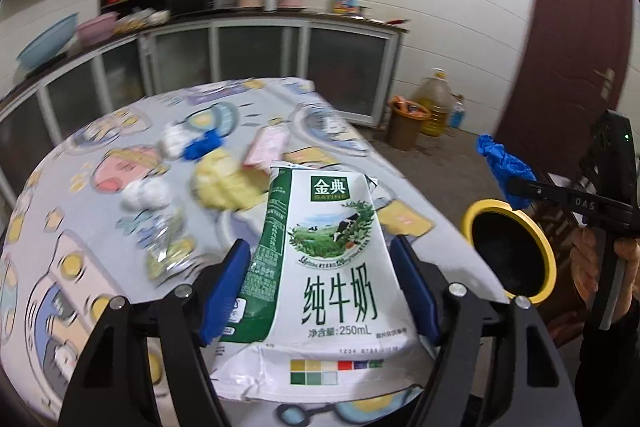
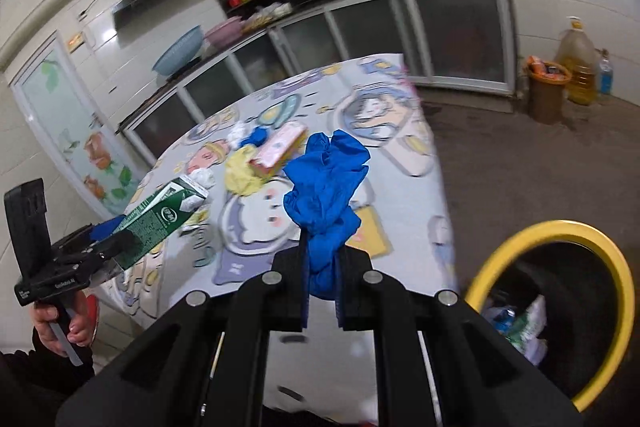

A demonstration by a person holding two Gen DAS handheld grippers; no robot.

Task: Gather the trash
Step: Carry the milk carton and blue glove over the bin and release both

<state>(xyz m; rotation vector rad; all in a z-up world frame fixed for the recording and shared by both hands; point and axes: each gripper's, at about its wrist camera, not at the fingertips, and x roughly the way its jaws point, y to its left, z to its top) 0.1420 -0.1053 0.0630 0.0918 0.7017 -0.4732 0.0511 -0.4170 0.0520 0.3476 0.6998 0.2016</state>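
My left gripper [image 1: 320, 283] is shut on a white and green milk carton [image 1: 328, 267], held above the near edge of the table; the carton [image 2: 160, 219] also shows at the left of the right wrist view. My right gripper [image 2: 322, 267] is shut on a crumpled blue glove [image 2: 326, 183], and the glove [image 1: 504, 167] hangs out past the table's right edge. A black bin with a yellow rim [image 1: 548, 259] stands on the floor right of the table; the yellow rim [image 2: 616, 267] holds some trash inside.
On the cartoon-print tablecloth [image 1: 80, 267] lie white tissue balls [image 1: 148, 193], a second blue glove [image 1: 202, 145], yellow crumpled paper [image 1: 224, 185], a pink box [image 1: 266, 147] and a clear wrapper [image 1: 168, 247]. A brown bin [image 1: 408, 125] and oil jug [image 1: 434, 101] stand by the cabinets.
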